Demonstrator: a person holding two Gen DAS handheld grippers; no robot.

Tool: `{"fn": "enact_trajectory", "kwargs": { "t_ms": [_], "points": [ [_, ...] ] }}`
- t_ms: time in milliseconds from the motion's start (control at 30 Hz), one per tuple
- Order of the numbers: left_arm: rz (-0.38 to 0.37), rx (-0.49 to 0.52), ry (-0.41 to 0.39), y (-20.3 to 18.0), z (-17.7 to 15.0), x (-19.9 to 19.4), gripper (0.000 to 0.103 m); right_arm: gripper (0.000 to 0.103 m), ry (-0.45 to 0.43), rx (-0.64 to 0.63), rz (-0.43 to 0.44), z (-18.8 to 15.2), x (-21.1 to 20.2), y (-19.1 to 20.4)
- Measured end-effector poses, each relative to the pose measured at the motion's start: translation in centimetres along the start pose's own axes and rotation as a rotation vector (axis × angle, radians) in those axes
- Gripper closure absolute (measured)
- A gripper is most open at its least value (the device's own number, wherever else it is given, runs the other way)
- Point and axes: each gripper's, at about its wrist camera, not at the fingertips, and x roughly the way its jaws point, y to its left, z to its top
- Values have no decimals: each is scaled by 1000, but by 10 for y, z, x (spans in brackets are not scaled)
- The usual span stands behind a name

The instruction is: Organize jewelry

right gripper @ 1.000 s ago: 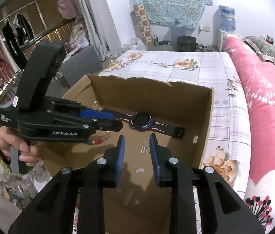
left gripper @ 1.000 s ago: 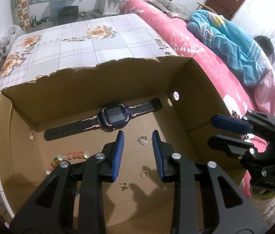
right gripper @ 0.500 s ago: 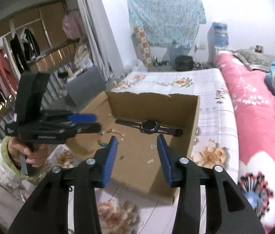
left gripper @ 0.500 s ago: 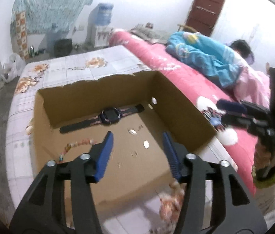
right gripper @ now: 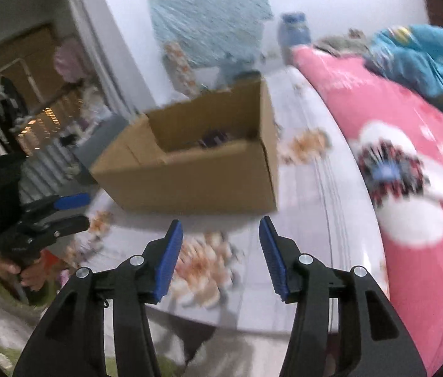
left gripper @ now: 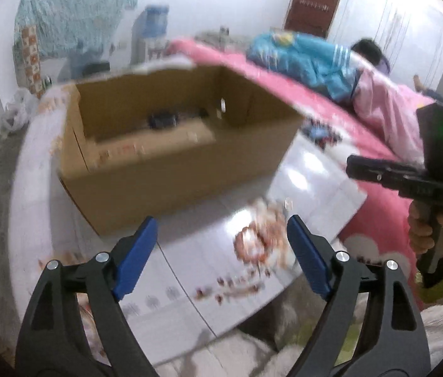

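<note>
Both of my tongs had come back out of the cardboard box (left gripper: 177, 169) since a second earlier — then their tips hung over the box floor, now they hung short of it, over the floral tablecloth (left gripper: 196, 267). My left gripper (left gripper: 221, 251) stood wide, jaws opening, nothing between the blue pads (left gripper: 135, 254). My right gripper (right gripper: 220, 257) stood about half open, jaws also opening, and it too held nothing. In the left view my right hand (left gripper: 425, 226) gripped its handle beside the pink bedspread (left gripper: 375, 144), a green light on the body.

The jewelry stayed in the box: I could make out the dark watch (left gripper: 161, 120) lying near the far wall, and little else — the smaller pieces on the floor were blurred past telling. In the right view the watch (right gripper: 213, 136) showed just over the near wall.

No writing was legible; the lettering on my left tong's side (right gripper: 20, 242) was smeared by motion.
</note>
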Motion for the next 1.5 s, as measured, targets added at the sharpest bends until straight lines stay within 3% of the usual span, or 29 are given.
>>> {"fn": "enact_trajectory", "kwargs": {
  "t_ms": [167,367,533,700,833,1500],
  "points": [
    [17,-14,123,-2,-19,33,22,53,36,28,-95,-19,12,4],
    [82,4,207,-4,-29,62,22,53,73,42,-127,-30,30,14],
    [172,5,220,-1,-31,73,19,53,109,35,-201,-35,44,18],
    [202,-30,251,5,-34,80,19,53,133,36,-236,-32,55,17],
    [227,-32,254,7,-36,81,18,44,131,44,-245,-29,58,18],
    [256,-25,263,1,-35,88,13,39,151,26,-236,-24,74,20]
  ]
}}
